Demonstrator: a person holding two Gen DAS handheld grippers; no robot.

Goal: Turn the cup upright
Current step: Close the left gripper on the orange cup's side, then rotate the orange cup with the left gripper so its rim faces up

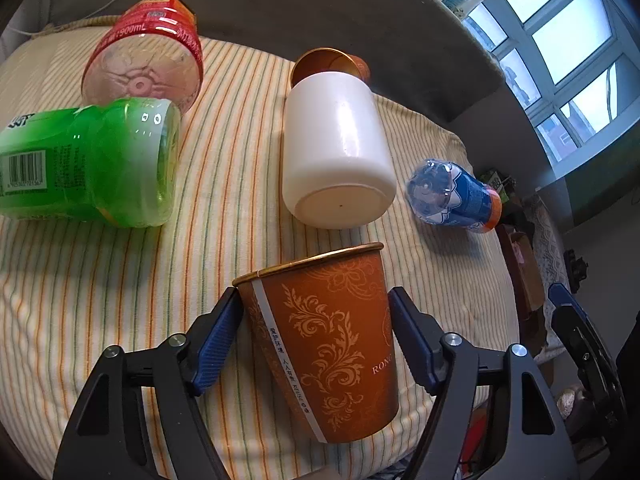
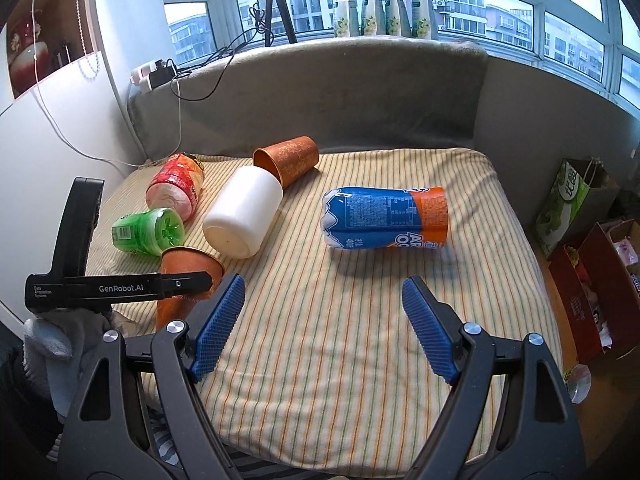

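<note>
- Striped bedding (image 2: pixel 360 340) in cream, orange and green covers a soft bed set against a grey padded backrest, with windows behind.
- Left tool (image 1: pixel 316 332): jaws set around the orange paper cup (image 1: pixel 332 344), ribbed blue pads (image 1: pixel 218 344) against both walls. Cup appears clamped at mid-body, rim uppermost and tilted slightly away from the tool. Whether its base rests on the bedding or is lifted clear cannot be told.
- Right tool (image 2: pixel 324 328): jaws wide apart, nothing between them; it hangs over bare bedding.
- Second orange cup (image 2: pixel 288 160) lies on its side far ahead of the right tool, mouth against the neck end of a white plastic bottle (image 2: pixel 244 220).
- Ahead and left of the left tool: a green bottle (image 1: pixel 88 164) and a red-labelled clear bottle (image 1: pixel 144 56), both lying down. Ahead and right: a blue-and-orange bottle (image 1: pixel 456 196), also on its side.
- Materials: cup is thin tapered paper with a rolled gold rim and glossy scroll print; white bottle is smooth, hard and cylindrical; the others are thin film-labelled plastic.
- Risk, judged: thin paper wall may buckle under excess squeeze.
- Risk, judged: soft, uneven bedding gives a poor footing; the narrow base could tip on release if set down tilted.
- Risk, judged: the white bottle lies just ahead of the cup and rolls easily; a nudge could disturb it.
</note>
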